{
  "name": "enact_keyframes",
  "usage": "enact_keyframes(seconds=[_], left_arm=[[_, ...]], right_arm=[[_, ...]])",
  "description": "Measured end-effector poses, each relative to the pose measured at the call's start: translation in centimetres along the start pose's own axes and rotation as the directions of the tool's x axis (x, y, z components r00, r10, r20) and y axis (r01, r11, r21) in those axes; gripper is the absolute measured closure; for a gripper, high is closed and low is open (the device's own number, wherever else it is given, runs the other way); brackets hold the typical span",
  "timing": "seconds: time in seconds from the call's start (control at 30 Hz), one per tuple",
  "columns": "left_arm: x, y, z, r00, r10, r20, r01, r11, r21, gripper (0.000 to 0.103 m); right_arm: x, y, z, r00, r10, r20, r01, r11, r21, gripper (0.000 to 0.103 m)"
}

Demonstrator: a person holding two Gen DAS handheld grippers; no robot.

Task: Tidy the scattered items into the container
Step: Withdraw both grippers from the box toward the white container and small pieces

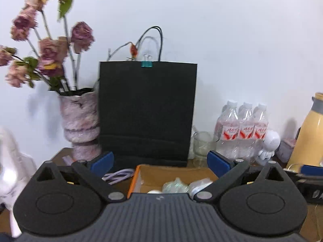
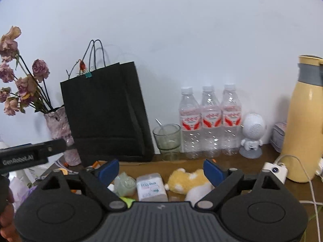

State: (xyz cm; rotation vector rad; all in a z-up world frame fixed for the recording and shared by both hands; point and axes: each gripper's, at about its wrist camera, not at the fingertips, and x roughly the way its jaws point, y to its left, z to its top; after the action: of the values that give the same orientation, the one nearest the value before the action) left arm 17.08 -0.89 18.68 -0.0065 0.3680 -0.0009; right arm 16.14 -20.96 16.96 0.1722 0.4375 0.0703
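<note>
Left wrist view. Left gripper (image 1: 160, 164): blue pads wide apart, nothing between them. Cardboard box (image 1: 134, 178), orange-edged, directly below the jaws; inside, a clear wrapped packet (image 1: 175, 184) and a white item (image 1: 154, 191), details unclear. Lilac cable (image 1: 119, 175) on the table just left of the box. Black paper bag (image 1: 147, 111) behind, teal binder clip (image 1: 147, 64) on its rim. Vase (image 1: 81, 125) of dried roses to the left. Only this view shows the box's orange wall and the cable.

Right wrist view. Right gripper (image 2: 160, 171): pads apart, empty. Below them, in a row: pale green wrapped item (image 2: 126, 183), white tissue pack (image 2: 150, 186) with small blue print, unreadable, and yellow-and-white plush toy (image 2: 187, 180). Only here: three water bottles (image 2: 211, 119) with red labels in full, glass (image 2: 167, 137) holding a spoon, white astronaut figure (image 2: 252, 135), yellow flask (image 2: 304, 129), white charger (image 2: 274, 170). The other gripper's black body enters at left, lettered "GenRobot.AI".
</note>
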Motion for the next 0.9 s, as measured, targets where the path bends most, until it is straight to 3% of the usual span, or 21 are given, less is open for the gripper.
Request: enact_keyframes(seconds=[0.07, 0.17, 0.23, 0.37, 0.53, 0.67, 0.73, 0.8, 0.87, 0.9], left_arm=[[-3.1, 0.5, -2.3, 1.0, -0.012, 0.002, 0.012, 1.0, 0.015, 0.0], [-8.6, 1.5, -7.7, 0.993, -0.117, -0.013, 0.117, 0.993, -0.02, 0.0], [-12.0, 1.6, -10.8, 0.985, -0.174, -0.011, 0.174, 0.985, -0.017, 0.0], [-17.0, 1.3, -16.1, 0.989, -0.145, 0.021, 0.143, 0.988, 0.057, 0.0], [-16.2, 0.9, -18.5, 0.984, -0.149, -0.102, 0.157, 0.984, 0.084, 0.0], [-14.6, -0.5, -19.0, 0.986, -0.139, -0.094, 0.151, 0.98, 0.131, 0.0], [-13.4, -2.4, -18.7, 0.976, -0.195, -0.096, 0.209, 0.964, 0.163, 0.004], [-12.2, -4.7, -18.6, 0.96, -0.261, -0.101, 0.276, 0.942, 0.189, 0.017], [-10.4, -6.9, -18.3, 0.936, -0.323, -0.141, 0.346, 0.916, 0.201, 0.047], [-9.7, -7.8, -18.3, 0.925, -0.345, -0.163, 0.373, 0.906, 0.2, 0.057]], right_arm=[[-2.5, -0.4, -1.4, 0.999, -0.01, -0.034, 0.012, 0.998, 0.061, 0.013], [-7.7, -1.2, -5.0, 0.995, 0.094, -0.022, -0.09, 0.988, 0.124, 0.011], [-10.9, -2.0, -8.0, 0.993, 0.119, -0.017, -0.116, 0.984, 0.136, 0.011], [-16.1, -2.9, -13.2, 0.998, 0.061, 0.026, -0.063, 0.996, 0.064, 0.01], [-17.2, -3.9, -16.3, 1.0, 0.021, -0.001, -0.021, 1.0, 0.015, 0.009], [-15.9, -5.0, -16.8, 0.999, -0.023, -0.03, 0.022, 1.0, -0.011, 0.012], [-14.6, -5.3, -16.8, 0.997, -0.048, -0.062, 0.047, 0.999, -0.01, 0.018], [-13.5, -5.8, -16.9, 0.994, -0.07, -0.083, 0.069, 0.998, -0.008, 0.023], [-12.9, -6.5, -17.2, 0.991, -0.087, -0.105, 0.088, 0.996, 0.003, 0.027], [-12.9, -6.8, -17.4, 0.99, -0.089, -0.109, 0.09, 0.996, 0.007, 0.027]])
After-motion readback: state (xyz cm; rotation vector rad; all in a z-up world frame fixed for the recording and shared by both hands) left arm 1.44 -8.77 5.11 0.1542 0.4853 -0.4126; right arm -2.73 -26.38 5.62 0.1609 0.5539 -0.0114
